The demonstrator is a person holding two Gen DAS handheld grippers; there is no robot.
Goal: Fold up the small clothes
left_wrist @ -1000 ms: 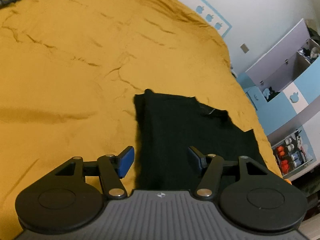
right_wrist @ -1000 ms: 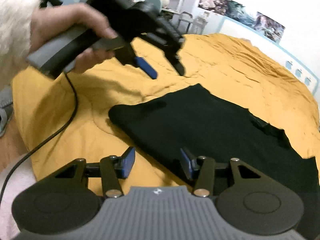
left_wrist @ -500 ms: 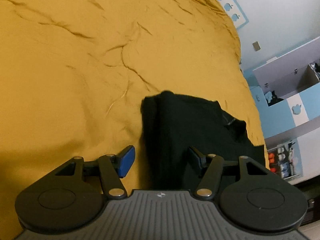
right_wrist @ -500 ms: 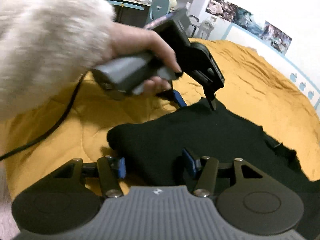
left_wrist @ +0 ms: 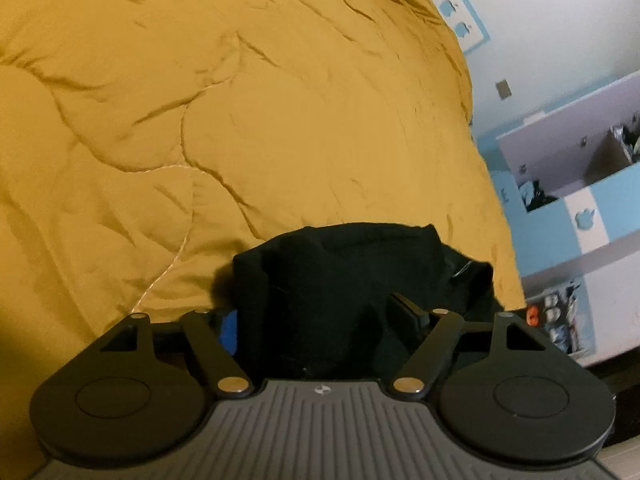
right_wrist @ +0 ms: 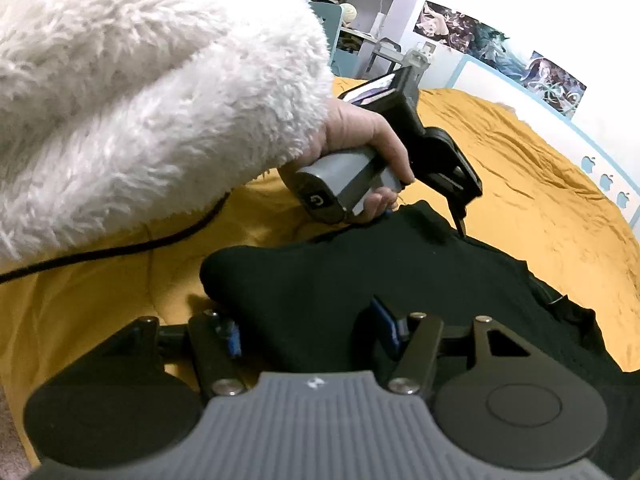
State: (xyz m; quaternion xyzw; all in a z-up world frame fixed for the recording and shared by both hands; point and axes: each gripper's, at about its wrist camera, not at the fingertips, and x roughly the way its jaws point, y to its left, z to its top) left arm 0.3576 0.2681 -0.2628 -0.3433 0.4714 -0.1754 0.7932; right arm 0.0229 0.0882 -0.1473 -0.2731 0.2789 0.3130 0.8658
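A black garment (right_wrist: 400, 280) lies partly folded on the mustard quilt (right_wrist: 540, 200); it also shows in the left wrist view (left_wrist: 352, 272). My left gripper (left_wrist: 320, 320) is open, its fingers astride the garment's far corner edge, the blue pad partly hidden by cloth. From the right wrist view the left gripper (right_wrist: 440, 216) is down at the cloth's far edge. My right gripper (right_wrist: 308, 332) is open and straddles the near rounded corner of the garment.
The quilt (left_wrist: 240, 120) covers the whole bed. A blue and white shelf unit (left_wrist: 580, 200) stands past the bed's right edge. A black cable (right_wrist: 120, 248) trails over the quilt at left. A fluffy white sleeve (right_wrist: 140, 100) fills the upper left.
Both grippers have come down and forward onto the garment. The cloth now sits between the open fingers of each. The left hand has moved closer to the right gripper.
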